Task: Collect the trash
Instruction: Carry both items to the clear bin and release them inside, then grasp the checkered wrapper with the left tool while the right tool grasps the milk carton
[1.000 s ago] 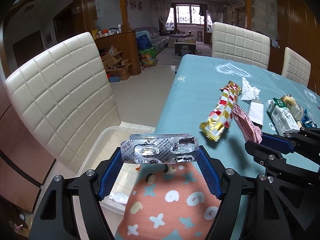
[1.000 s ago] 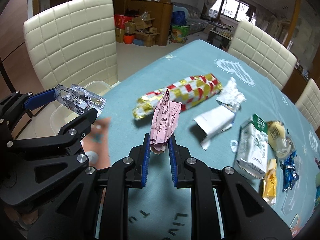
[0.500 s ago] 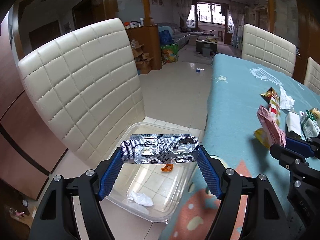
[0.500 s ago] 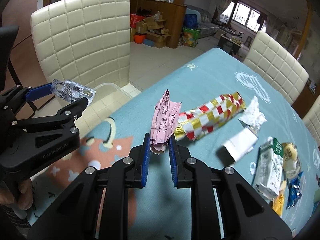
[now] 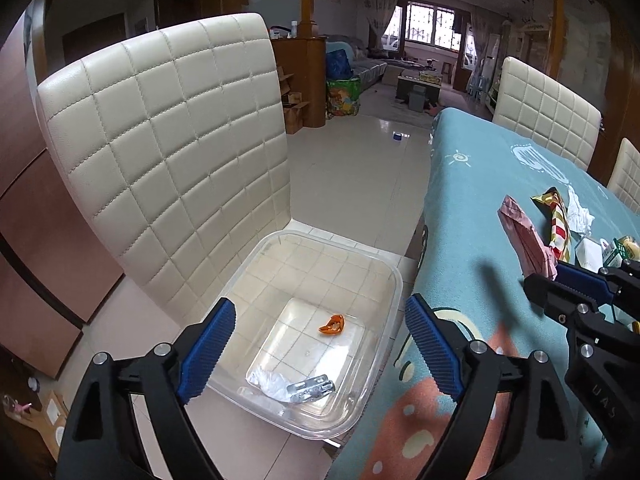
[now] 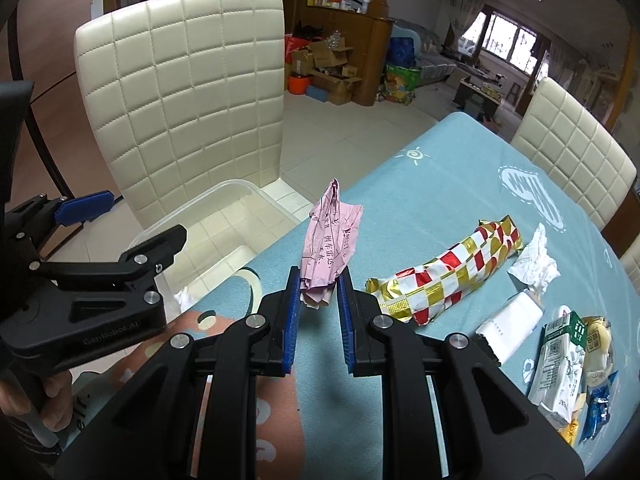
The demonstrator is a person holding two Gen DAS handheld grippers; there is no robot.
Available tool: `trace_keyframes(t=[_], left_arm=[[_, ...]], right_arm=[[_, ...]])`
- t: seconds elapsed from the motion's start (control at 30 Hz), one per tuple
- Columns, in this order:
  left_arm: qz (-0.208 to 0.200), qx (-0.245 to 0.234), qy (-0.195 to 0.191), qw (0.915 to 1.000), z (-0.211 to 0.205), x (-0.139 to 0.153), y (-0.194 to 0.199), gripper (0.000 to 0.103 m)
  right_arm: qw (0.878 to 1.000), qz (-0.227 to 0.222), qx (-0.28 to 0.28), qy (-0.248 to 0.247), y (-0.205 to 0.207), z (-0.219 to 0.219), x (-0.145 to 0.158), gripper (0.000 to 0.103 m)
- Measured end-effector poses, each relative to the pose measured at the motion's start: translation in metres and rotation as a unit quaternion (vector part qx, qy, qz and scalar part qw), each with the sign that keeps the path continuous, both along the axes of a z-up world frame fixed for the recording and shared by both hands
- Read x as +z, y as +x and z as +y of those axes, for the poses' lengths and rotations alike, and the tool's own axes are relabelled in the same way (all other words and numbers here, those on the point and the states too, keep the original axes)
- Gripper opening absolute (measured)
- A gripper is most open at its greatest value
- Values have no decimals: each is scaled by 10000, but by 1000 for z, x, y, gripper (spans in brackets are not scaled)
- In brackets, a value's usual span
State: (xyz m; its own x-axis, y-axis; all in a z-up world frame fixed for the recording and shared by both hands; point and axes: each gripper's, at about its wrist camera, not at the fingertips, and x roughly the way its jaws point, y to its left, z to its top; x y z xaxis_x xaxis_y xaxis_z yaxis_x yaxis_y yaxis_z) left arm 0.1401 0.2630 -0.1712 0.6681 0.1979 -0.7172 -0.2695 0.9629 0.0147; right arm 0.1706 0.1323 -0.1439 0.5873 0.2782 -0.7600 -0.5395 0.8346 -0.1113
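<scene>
Left wrist view: the left gripper (image 5: 320, 340), jaws just opened and empty, is held above the clear bin (image 5: 394, 280) (blister pack (image 5: 311, 388) below). The pink paper (image 6: 328, 248), pinched by the right gripper (image 6: 318, 300), should be binned next.

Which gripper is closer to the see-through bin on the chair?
Left. The left gripper hangs open right above the clear plastic bin. The right gripper is beside it over the table, holding pink crumpled paper.
</scene>
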Motion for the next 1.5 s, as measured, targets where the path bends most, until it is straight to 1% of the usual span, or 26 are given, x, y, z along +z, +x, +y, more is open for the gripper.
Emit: trace_keyframes(t=[0.1, 0.3, 0.43, 0.6, 0.63, 0.67, 0.7, 0.73, 0.77, 0.83, 0.9, 1.03, 1.23, 1.3, 1.4, 1.5], left_arm=[[-2, 56, 100, 9999, 1, 1, -2, 87], [90, 287, 159, 9994, 13, 1, -8, 87], [138, 516, 204, 9984, 25, 2, -14, 87], [222, 816, 149, 9963, 43, 1, -24, 87], [227, 852, 137, 9960, 46, 1, -25, 87], [229, 877, 132, 9958, 48, 1, -27, 87], [236, 913, 128, 9955, 50, 1, -29, 87], [243, 929, 129, 9953, 51, 2, -30, 87], [248, 938, 133, 9952, 51, 2, -31, 87], [260, 959, 154, 9949, 52, 3, -31, 87], [242, 958, 145, 9950, 52, 5, -31, 87], [194, 875, 102, 9959, 47, 8, -31, 87], [120, 660, 119, 9977, 30, 16, -34, 87], [81, 583, 123, 9982, 23, 20, -36, 87], [19, 424, 134, 9990, 6, 27, -37, 87], [-61, 176, 184, 9997, -17, 35, -38, 87]], right_arm=[[10000, 37, 39, 31, -1, 0, -1, 19], [9997, 80, 197, 95, -4, 8, -1, 21], [9989, 159, 435, 110, -4, 24, -4, 21], [9973, 249, 694, 75, -5, 47, -10, 21], [9972, 242, 705, 54, -6, 49, -11, 24], [9972, 265, 699, 10, -5, 51, -13, 28], [9973, 322, 656, 2, -3, 52, -14, 47], [9977, 339, 582, 26, -1, 51, -14, 78], [9981, 324, 522, 88, 0, 49, -13, 86], [9985, 165, 438, 268, -3, 42, -7, 87], [9992, -28, 377, 127, -5, 38, -4, 86], [9994, 82, 285, 176, -7, 27, -3, 86], [9996, 35, 108, 268, -15, 9, 5, 86], [9995, -46, 36, 310, -19, 0, 10, 86], [9991, -158, -127, 371, -26, -20, 17, 86], [9982, -194, -388, 406, -32, -49, 20, 87]])
